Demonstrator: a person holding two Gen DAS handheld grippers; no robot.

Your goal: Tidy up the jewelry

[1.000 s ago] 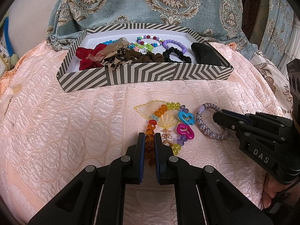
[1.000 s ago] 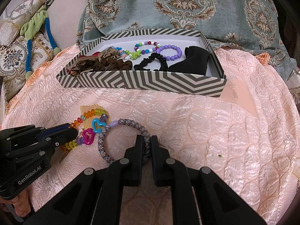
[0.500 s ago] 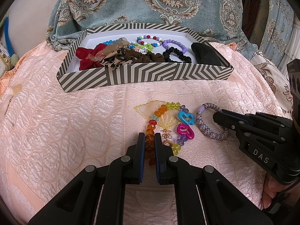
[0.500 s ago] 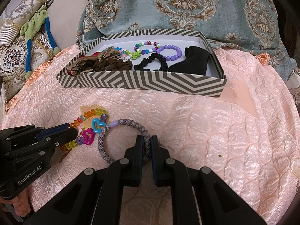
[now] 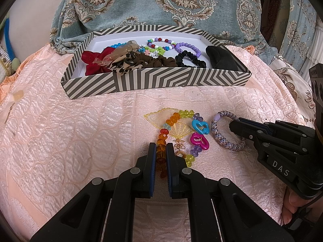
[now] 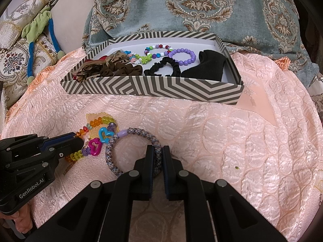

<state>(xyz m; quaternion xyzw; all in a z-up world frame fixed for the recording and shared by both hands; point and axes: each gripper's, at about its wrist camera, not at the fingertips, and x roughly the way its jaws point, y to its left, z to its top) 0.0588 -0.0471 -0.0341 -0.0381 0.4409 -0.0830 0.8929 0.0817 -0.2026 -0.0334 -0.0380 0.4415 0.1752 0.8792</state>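
The left gripper pinches the bead bracelet; the right gripper pinches the woven bangle. Both lie on the bedspread, with the box ahead. Lifted, the beads may slip or snag the bangle.

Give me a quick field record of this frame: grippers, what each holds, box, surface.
left gripper: shut on rainbow bead bracelet, at its amber beads
right gripper: shut on braided cord bracelet
both bracelets: lying on the pink quilted cover, side by side
striped box: open, behind the bracelets
box contents: bead bracelets, scrunchies, black cloth
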